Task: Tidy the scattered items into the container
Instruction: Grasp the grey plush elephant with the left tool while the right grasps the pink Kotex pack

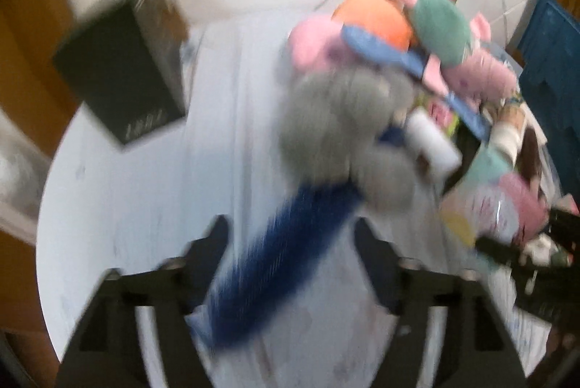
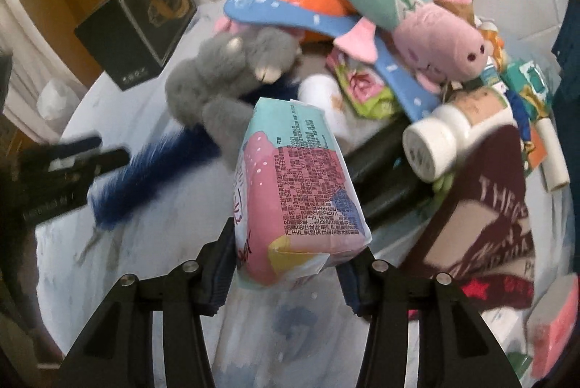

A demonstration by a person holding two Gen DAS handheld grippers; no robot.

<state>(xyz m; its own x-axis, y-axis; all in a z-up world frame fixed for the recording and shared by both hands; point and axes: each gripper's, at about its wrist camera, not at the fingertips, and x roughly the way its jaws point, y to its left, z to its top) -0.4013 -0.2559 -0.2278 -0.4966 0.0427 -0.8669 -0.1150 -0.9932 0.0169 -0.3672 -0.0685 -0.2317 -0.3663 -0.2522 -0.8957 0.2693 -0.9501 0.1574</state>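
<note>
The right claw [image 2: 286, 264] is clamped on a soft, light tissue pack [image 2: 290, 185], best squeezed by its sides, while the left claw [image 1: 290, 235] stands apart around a floppy blue tail [image 1: 279, 254].

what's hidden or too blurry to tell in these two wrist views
- Left wrist view: motion blur smears the grey plush toy and its blue furry tail; whether the left gripper touches the tail is unclear.
- Right wrist view: the fine print on the pink and teal tissue pack, held in the right gripper, is too small to read.
- Both views: the stuffed toys hide most of the container, so its shape cannot be made out.
</note>
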